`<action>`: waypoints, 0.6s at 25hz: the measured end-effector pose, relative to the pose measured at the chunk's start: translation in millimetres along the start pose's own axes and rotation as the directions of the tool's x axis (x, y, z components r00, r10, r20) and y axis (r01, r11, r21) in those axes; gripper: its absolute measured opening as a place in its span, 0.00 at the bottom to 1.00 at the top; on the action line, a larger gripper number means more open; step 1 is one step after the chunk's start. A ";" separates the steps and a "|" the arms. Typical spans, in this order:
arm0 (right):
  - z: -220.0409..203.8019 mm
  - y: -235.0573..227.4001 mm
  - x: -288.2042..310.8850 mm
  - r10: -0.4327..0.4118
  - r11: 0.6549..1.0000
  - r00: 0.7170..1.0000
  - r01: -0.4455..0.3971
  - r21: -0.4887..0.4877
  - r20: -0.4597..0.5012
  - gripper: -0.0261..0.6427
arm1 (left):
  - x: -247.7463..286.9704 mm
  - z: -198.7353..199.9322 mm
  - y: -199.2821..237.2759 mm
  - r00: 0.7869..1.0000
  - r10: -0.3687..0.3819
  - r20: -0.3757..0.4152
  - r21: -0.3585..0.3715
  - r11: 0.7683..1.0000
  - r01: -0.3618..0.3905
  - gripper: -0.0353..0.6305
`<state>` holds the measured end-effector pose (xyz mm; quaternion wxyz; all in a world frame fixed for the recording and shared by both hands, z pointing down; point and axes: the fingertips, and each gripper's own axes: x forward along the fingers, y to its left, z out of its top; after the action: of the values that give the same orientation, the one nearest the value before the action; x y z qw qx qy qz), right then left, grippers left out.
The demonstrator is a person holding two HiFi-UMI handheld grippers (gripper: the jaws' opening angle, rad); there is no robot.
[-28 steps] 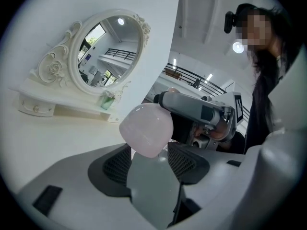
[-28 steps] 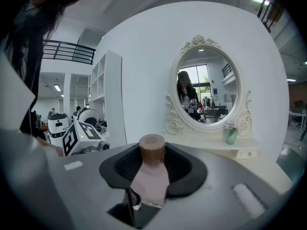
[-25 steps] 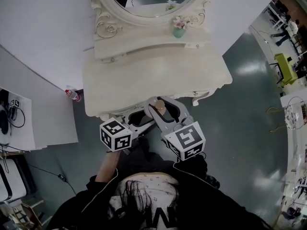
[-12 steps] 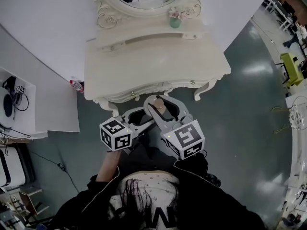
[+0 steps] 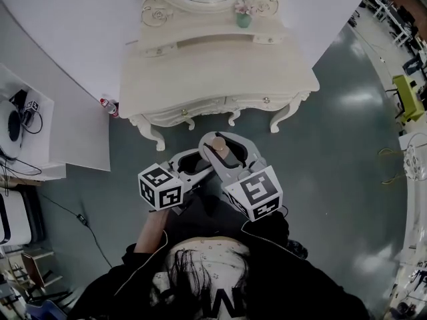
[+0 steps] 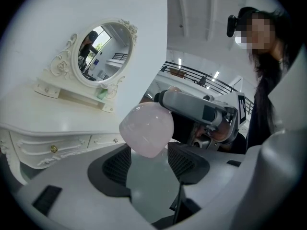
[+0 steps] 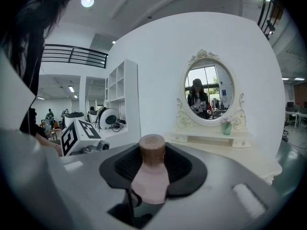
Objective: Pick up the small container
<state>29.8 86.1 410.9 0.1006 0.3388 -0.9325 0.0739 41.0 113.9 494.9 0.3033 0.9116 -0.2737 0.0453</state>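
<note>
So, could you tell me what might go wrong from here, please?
The small container sits in the right gripper over the floor, clear of the dressing table; a slip would likely drop it there. The open left gripper crowds its base and could knock it loose.

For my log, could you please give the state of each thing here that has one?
right gripper, shut on the small container.
small container, capped, held clear of the table.
left gripper, open, gripping nothing.
table drawers, shut.
vase, upright.
</note>
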 end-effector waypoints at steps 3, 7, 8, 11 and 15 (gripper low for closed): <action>-4.8 14.8 -11.3 0.011 1.000 1.000 -0.011 -0.008 0.001 0.26 | -8.2 -12.0 -11.8 1.000 0.011 0.005 -0.002 1.000 -0.011 0.39; -9.5 32.5 -21.7 0.030 0.999 1.000 -0.030 -0.010 -0.003 0.26 | -19.9 -24.4 -24.2 1.000 0.028 0.010 -0.010 1.000 -0.028 0.39; -10.3 36.7 -23.2 0.035 0.999 0.999 -0.035 -0.010 -0.004 0.26 | -23.0 -26.9 -26.3 0.999 0.034 0.011 -0.013 0.999 -0.034 0.39; -10.3 47.9 -24.9 0.047 0.999 0.999 -0.047 -0.013 0.001 0.26 | -32.6 -31.1 -29.5 0.999 0.047 0.014 -0.012 0.999 -0.047 0.39; -11.4 56.6 -24.9 0.042 0.999 0.999 -0.042 -0.017 0.004 0.26 | -39.4 -34.9 -30.5 0.999 0.044 0.002 -0.010 0.999 -0.044 0.39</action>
<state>13.5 146.8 412.1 0.0997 0.3185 -0.9403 0.0673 26.7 173.0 497.3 0.3064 0.9040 -0.2941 0.0493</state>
